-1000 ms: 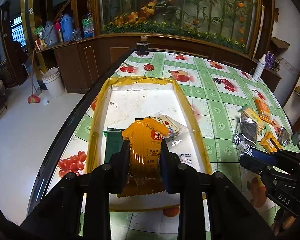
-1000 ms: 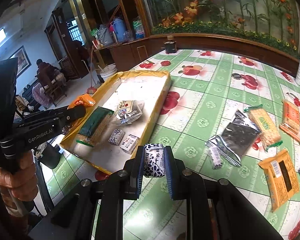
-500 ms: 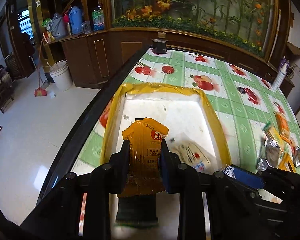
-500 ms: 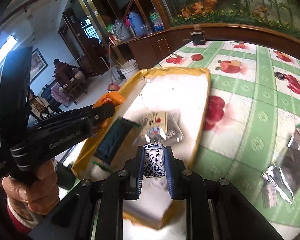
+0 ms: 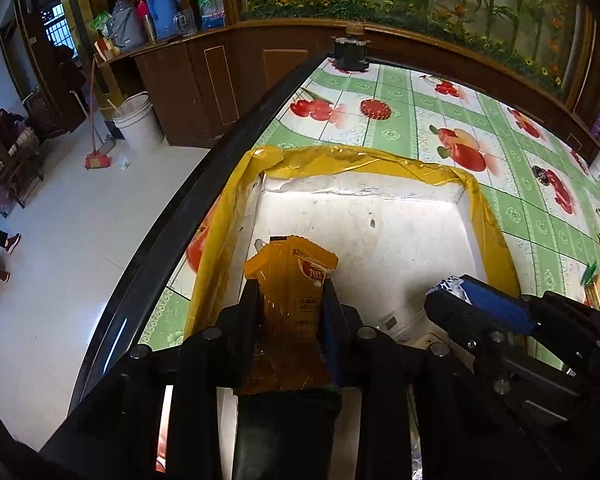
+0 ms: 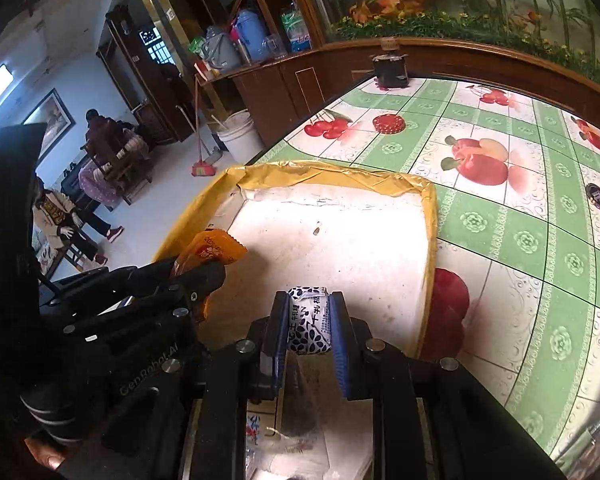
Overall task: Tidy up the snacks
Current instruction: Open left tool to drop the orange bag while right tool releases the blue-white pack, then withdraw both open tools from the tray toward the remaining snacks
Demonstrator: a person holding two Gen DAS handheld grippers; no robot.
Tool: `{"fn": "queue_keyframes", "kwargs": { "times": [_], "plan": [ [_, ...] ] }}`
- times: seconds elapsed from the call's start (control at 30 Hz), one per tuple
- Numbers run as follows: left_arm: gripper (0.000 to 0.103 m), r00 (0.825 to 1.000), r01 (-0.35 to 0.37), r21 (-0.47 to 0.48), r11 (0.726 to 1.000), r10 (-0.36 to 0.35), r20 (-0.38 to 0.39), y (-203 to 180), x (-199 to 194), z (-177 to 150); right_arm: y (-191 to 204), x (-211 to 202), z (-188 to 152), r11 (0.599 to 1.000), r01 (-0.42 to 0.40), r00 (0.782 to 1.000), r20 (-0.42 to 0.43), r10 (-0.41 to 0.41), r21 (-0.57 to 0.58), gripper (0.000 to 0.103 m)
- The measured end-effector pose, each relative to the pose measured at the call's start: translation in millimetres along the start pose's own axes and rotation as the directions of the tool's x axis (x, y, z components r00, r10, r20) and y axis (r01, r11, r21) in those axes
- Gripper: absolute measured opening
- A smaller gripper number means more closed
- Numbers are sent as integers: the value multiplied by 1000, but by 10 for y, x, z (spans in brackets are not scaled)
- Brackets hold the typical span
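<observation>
A light, crinkly orange packet (image 5: 290,300) and small soft candy (image 6: 309,326) are pinched mid-body as both tongs begin opening above the tray (image 5: 364,164).

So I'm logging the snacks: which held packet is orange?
The orange packet in the left gripper; the right gripper holds a blue-and-white patterned packet.

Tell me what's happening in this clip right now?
A person is sorting snacks into a white tray with a yellow rim on a fruit-print table. The left gripper holds an orange snack packet; the right gripper holds a small blue-and-white wrapped snack. Both hang over the tray, and both sets of jaws are just starting to open, each with its snack between them.
</observation>
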State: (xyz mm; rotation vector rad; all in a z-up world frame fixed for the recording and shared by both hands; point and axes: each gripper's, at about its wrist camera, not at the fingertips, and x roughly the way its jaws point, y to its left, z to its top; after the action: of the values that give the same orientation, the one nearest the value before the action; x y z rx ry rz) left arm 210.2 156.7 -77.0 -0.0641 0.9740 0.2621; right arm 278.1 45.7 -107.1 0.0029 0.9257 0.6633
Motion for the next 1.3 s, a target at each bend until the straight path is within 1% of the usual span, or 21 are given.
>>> {"fn": "queue_keyframes", "kwargs": {
  "times": [0.07,0.1,0.17,0.2,0.23,0.27,0.3,0.37,0.43,0.63,0.77,0.9,0.93,0.97,1.03,1.13,1.3],
  "plan": [
    [31,1000,3,-1,1000,-3,-23,-4,37,8,9,26,-7,1000,9,1000,-6,-9,-9,23],
    [31,1000,-1,-7,1000,0,-25,0,39,9,10,34,-12,1000,15,1000,-13,-15,-11,23],
    [38,1000,-7,-21,1000,7,-30,30,25,11,-1,48,-25,1000,20,999,-26,-21,-11,24],
    [38,1000,3,-29,1000,-4,-24,43,-8,8,-6,44,-29,1000,22,999,-27,-22,-10,24],
    [41,1000,2,-30,1000,-2,-18,42,-47,3,-11,27,-32,1000,21,999,-25,-21,-8,29],
    [48,1000,-12,-30,999,11,-12,46,-80,0,-13,1,-41,1000,13,1000,-24,-13,-4,32],
    [50,1000,-26,-30,999,26,0,57,-134,-7,-8,-19,-45,1000,11,1000,-21,-11,-4,41],
    [51,999,-29,-31,999,30,27,78,-242,-35,3,-107,-70,1000,23,1000,-7,-23,-2,48],
    [53,998,-34,-39,999,37,58,113,-381,-87,4,-231,-112,1000,7,1000,14,-7,0,55],
    [55,990,-20,-57,998,28,141,186,-781,-287,3,-725,-383,1000,17,997,78,-16,-13,56],
    [55,986,7,-41,999,0,167,121,-964,-390,-111,-1060,-654,999,40,994,105,-42,19,56],
    [56,984,32,-9,999,-30,177,-34,-1085,-477,-278,-1340,-917,996,64,990,118,-71,67,57],
    [57,983,39,-2,999,-38,178,-79,-1116,-506,-318,-1400,-966,994,73,989,121,-82,79,58],
    [63,983,48,6,999,-49,178,-128,-1145,-530,-354,-1451,-1016,993,80,988,122,-91,89,58],
    [68,980,67,25,997,-70,186,-232,-1210,-582,-446,-1561,-1128,990,90,987,126,-104,112,59],
    [68,976,89,66,994,-100,192,-405,-1292,-654,-572,-1736,-1328,983,116,983,128,-135,146,62],
    [68,973,150,121,981,-169,159,-683,-1329,-722,-806,-1991,-1605,965,152,974,134,-183,214,64]
  ]
}}
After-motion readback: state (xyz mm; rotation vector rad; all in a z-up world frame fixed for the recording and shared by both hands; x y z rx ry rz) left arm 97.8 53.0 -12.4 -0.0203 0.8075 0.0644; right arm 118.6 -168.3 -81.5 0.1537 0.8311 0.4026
